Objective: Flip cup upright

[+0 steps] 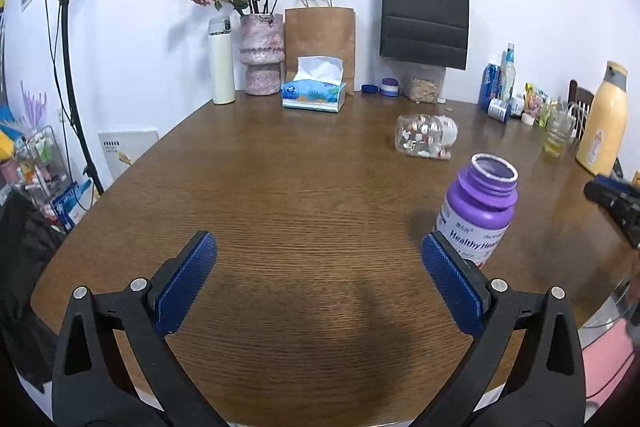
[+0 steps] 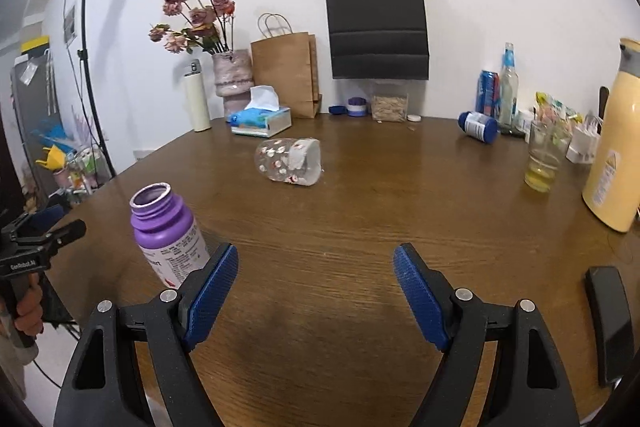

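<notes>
A clear cup with small red and white prints lies on its side on the brown wooden table. In the right wrist view the cup lies mid-table with its mouth turned right. My left gripper is open and empty above the near part of the table, well short of the cup. My right gripper is open and empty too, nearer the front edge than the cup.
An open purple bottle stands upright by the left gripper's right finger; it also shows in the right wrist view. A tissue box, vase, thermos and paper bags line the back. A yellow jug, a glass and a black phone sit right.
</notes>
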